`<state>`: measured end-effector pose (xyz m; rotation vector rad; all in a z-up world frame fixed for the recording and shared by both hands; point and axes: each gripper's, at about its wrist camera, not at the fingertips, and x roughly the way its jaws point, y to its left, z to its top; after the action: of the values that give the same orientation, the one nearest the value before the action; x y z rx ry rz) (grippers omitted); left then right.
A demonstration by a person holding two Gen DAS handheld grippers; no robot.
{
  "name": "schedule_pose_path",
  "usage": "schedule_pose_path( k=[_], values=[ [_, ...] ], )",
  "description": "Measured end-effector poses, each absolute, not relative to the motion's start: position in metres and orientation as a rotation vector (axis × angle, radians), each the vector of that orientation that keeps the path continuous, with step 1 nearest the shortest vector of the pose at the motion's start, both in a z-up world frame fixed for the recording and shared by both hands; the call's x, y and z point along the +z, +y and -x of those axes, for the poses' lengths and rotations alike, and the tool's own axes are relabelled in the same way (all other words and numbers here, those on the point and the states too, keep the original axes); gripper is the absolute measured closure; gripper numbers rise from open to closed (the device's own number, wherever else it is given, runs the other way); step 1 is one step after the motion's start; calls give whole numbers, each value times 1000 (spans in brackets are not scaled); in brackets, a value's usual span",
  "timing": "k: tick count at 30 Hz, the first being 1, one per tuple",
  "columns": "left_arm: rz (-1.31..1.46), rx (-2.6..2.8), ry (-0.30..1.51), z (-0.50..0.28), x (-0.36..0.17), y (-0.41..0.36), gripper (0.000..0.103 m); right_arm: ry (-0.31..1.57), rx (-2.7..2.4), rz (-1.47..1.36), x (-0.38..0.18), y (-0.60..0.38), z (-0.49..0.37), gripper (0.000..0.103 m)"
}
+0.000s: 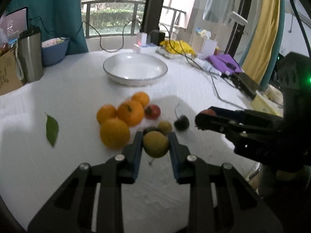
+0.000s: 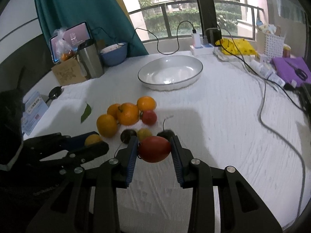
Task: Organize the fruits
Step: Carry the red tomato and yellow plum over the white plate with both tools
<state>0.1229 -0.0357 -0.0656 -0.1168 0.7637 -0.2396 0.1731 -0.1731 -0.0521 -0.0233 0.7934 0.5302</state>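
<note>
Two grippers, yellow-green fruit (image 1: 155, 144) between left fingers (image 1: 136, 147), red tomato (image 2: 154, 149) between right fingers (image 2: 176, 151)

We see a steel tumbler (image 2: 91, 62) beside a blue bowl (image 2: 114, 54), a brown cardboard box (image 2: 68, 73), yellow cloth (image 2: 238, 47), purple fabric (image 2: 291, 68)

teal curtain (image 2: 81, 9) | daylit window (image 2: 175, 5) | balcony railing (image 1: 112, 3) | white table (image 2: 223, 126)
</note>
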Motion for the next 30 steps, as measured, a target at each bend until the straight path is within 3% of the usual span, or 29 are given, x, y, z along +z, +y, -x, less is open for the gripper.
schedule_pose_path(
  k=[30],
  values=[
    [195,-247,709,-266,-40,11,75,708,441,88,-26,-148,-313,67]
  ],
)
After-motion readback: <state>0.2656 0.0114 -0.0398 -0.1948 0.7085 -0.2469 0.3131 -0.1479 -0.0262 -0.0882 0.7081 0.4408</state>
